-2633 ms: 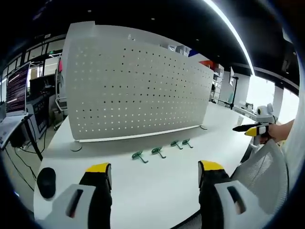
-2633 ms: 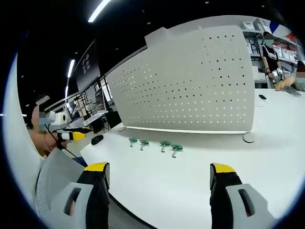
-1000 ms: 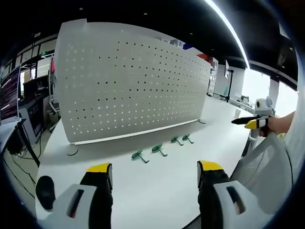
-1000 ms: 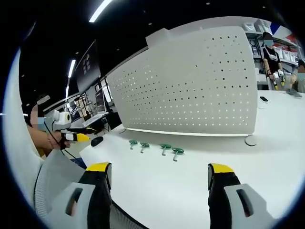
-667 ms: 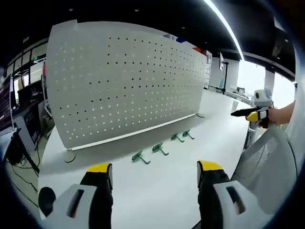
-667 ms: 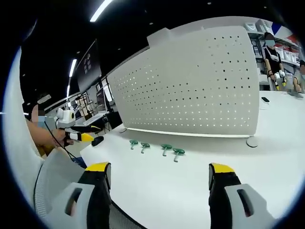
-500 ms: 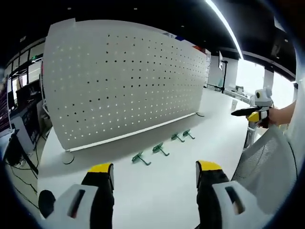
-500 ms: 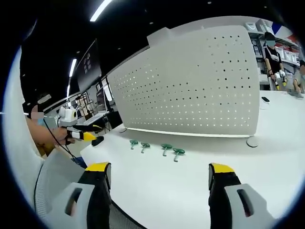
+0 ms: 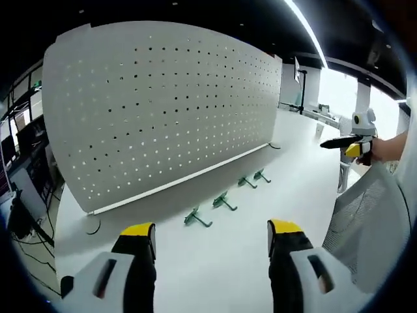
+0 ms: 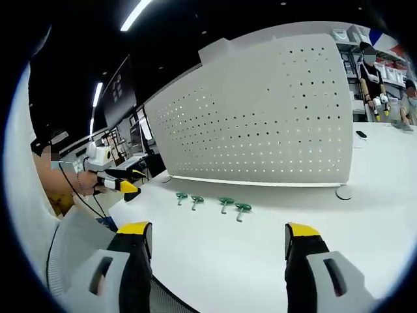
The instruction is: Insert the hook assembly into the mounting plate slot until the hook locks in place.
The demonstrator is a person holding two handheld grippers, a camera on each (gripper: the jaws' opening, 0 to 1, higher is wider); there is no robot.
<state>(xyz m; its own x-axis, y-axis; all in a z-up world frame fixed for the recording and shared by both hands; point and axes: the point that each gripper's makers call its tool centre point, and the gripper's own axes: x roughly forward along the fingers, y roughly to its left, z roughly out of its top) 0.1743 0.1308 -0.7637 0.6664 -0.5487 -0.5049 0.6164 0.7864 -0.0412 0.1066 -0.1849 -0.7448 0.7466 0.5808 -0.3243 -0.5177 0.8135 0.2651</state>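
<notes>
white table (image 9: 215, 261); four green hooks (image 9: 225, 201); upright pegboard (image 9: 163, 104)

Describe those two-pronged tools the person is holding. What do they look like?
Each is a handheld gripper. The left gripper and right gripper both have two jaws: pale grey bodies with a dark slot, black inner faces and bright yellow tips. Seen from the right gripper view, a thin dark cable hangs from the left one.

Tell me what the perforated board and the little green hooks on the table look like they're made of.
The perforated board looks like thin sheet metal with a matte white coat: evenly punched holes, standing on small round feet. The green hooks look like moulded plastic or coated metal, uniformly green; too small to tell which.
</notes>
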